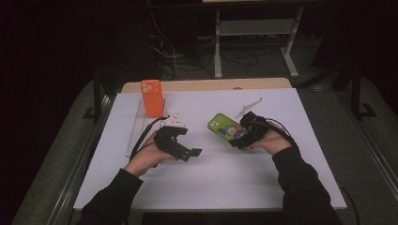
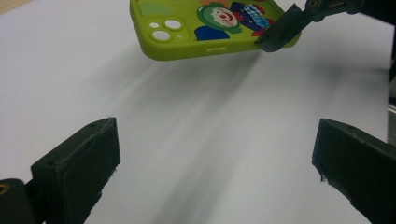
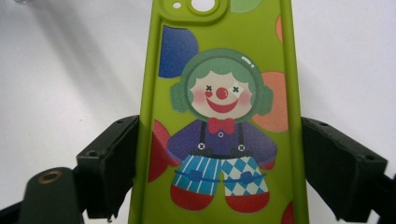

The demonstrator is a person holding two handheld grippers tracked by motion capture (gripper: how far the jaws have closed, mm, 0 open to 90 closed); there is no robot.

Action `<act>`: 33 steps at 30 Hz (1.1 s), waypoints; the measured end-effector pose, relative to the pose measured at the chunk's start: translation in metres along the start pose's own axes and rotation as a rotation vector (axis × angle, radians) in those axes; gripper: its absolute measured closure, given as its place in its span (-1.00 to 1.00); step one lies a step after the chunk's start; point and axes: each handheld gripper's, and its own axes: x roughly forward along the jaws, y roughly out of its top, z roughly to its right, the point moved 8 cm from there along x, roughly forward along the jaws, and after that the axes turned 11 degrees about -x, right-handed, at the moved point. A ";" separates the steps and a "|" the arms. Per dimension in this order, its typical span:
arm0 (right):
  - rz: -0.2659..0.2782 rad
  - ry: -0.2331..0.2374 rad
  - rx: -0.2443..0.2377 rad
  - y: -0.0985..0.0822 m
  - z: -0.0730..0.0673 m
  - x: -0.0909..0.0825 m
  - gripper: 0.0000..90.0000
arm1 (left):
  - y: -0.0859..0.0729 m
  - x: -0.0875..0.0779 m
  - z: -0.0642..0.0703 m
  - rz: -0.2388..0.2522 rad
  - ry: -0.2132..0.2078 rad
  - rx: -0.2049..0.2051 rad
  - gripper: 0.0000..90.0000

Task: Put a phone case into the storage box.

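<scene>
Dim dark surroundings, brightly lit white table; soft streaked shadows, slight blur

Orange phone case upright, clear tray, white table

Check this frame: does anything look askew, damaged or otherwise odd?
Nothing stands out. The right gripper grips the green clown phone case squarely by its long edges, lifted off the white table. The left gripper is open with nothing between its jaws. The orange phone case stands upright.
</scene>
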 end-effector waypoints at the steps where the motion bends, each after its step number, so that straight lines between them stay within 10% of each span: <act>1: -0.003 0.000 -0.001 0.001 0.002 -0.002 -0.66 | 0.003 0.001 -0.001 -0.001 0.000 0.004 -0.99; 13: -0.016 0.029 -0.114 -0.008 0.000 -0.005 -0.66 | 0.010 0.008 0.008 -0.043 -0.064 0.101 -0.99; 33: -0.025 0.233 -0.371 -0.004 -0.050 0.006 -0.66 | -0.003 0.006 0.026 -0.098 -0.165 0.229 -0.99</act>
